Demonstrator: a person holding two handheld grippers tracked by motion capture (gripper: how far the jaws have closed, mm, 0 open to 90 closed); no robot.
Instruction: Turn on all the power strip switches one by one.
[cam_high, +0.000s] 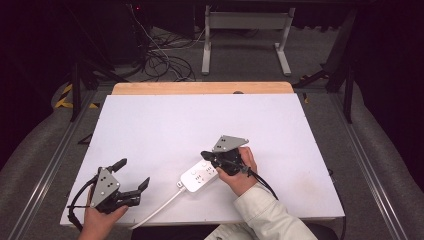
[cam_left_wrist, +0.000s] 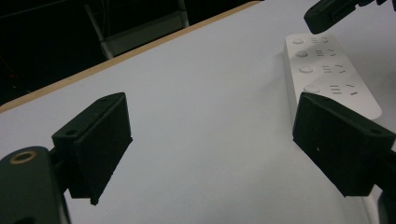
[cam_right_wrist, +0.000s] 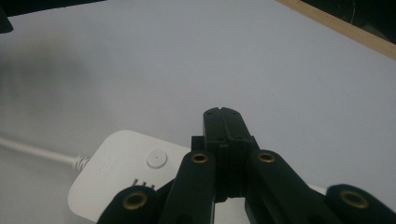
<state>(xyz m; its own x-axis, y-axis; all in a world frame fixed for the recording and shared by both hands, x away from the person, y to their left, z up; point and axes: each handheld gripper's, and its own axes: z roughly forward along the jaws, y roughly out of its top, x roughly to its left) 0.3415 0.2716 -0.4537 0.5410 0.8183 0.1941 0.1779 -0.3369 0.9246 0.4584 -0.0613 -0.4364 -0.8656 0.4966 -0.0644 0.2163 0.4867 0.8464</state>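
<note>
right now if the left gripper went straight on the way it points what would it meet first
Probably bare white tabletop: the open left gripper aims at empty surface between its jaws. The white rectangular power strip lies off to one side, near one jaw, so contact there is possible; depth is unclear.

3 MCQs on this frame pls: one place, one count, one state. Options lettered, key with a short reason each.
1. Where does the power strip lie?
A. near edge, right of centre
B. far left corner
C. on the floor

2. Round buttons in a row on the strip in the left gripper view?
A. one
B. four
C. seven

3. State of the left tool?
A. shut on the cord
B. shut, empty
C. open

Key: 1 A, it lies under the right tool; 2 B, four buttons count off along its face; 3 C, its jaws stand wide apart over bare table.
</note>
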